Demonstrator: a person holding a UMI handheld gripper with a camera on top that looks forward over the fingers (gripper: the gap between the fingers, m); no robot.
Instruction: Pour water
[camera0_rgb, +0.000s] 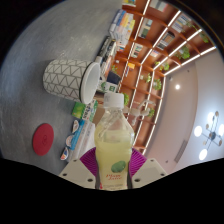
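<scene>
A clear plastic bottle (113, 140) of pale yellow-green drink, with a white cap and a green label, stands between my fingers, and my gripper (112, 163) is shut on it. The purple pads (88, 158) press on both its sides. The whole view is tilted, so the bottle is held leaning over a grey table (40, 45). Beyond the bottle and up to its left a white cup with a dark line pattern (70, 78) stands on the table, its mouth turned toward the bottle. A red bottle cap (43, 138) lies on the table left of the bottle.
Small green and white packets (80, 112) lie between the cup and the bottle. Behind them rise wooden shop shelves (140, 55) filled with goods. Ceiling lamps (205, 130) show to the right.
</scene>
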